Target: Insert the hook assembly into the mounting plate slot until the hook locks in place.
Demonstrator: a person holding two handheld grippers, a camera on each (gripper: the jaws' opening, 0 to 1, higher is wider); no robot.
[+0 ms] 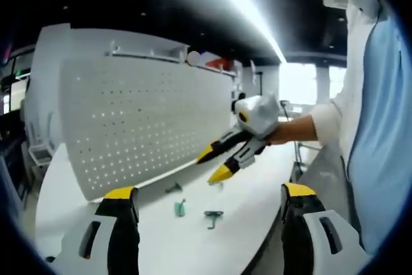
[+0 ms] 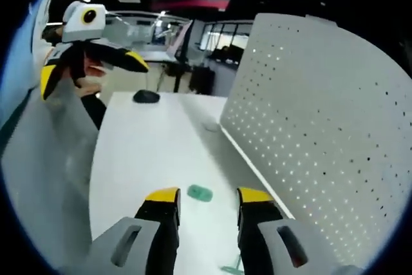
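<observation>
On the white table (image 1: 161, 236), at the foot of an upright white pegboard (image 1: 141, 120), lie the small parts of the task: a green hook piece (image 1: 180, 208), a dark hook piece (image 1: 214, 216) just beside it, and a third dark piece (image 1: 173, 189) nearer the board. The pegboard, judged to serve as the mounting plate, stands along the table's far edge with its rows of holes facing the work. In the left gripper view the left claw (image 1: 209, 201) is spread and holds nothing, hovering above the parts. The right claw (image 1: 216, 164), carried by a person's hand (image 1: 283, 134), hangs in the air between the parts and the board, its yellow-tipped jaws parted and bare. In the right gripper view that claw (image 2: 207, 199) frames the green hook piece (image 2: 200, 192) on the table, with the pegboard (image 2: 322, 133) rising to one side and the left claw (image 2: 90, 69) raised well apart.

The step in hand appears to be the first pick-up. A sound approach would lower one claw squarely over a hook, pinch its body rather than its prongs, and leave the prongs free to meet a hole. The other claw could steady the board, which may tip under pressure. Which piece mates with which cannot be told at this size.
</observation>
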